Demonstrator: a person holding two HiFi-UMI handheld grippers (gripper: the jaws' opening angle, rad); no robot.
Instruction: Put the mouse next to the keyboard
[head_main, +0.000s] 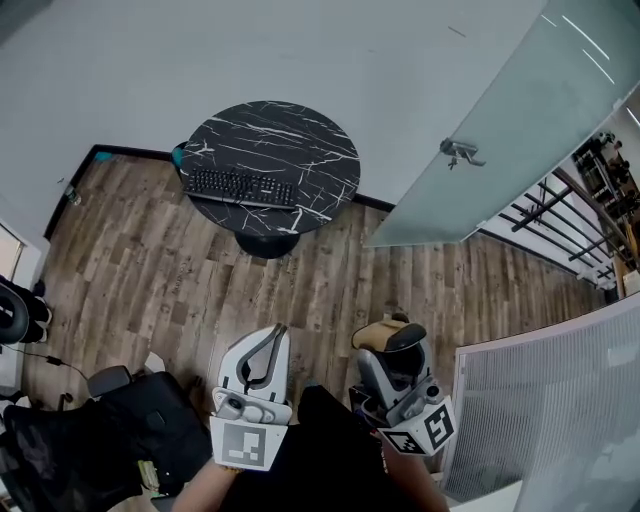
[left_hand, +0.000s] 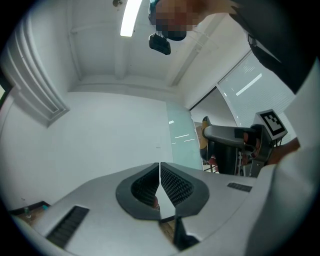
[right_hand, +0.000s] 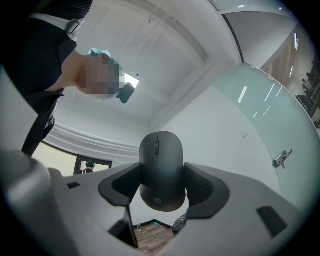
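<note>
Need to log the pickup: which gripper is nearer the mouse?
Right. The right gripper is clamped on the mouse; the left gripper, shut and empty, is off to its left, not touching it.

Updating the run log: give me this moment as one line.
right tongs: shut on mouse | left tongs: shut, empty | keyboard: on round table | mouse not yet placed
</note>
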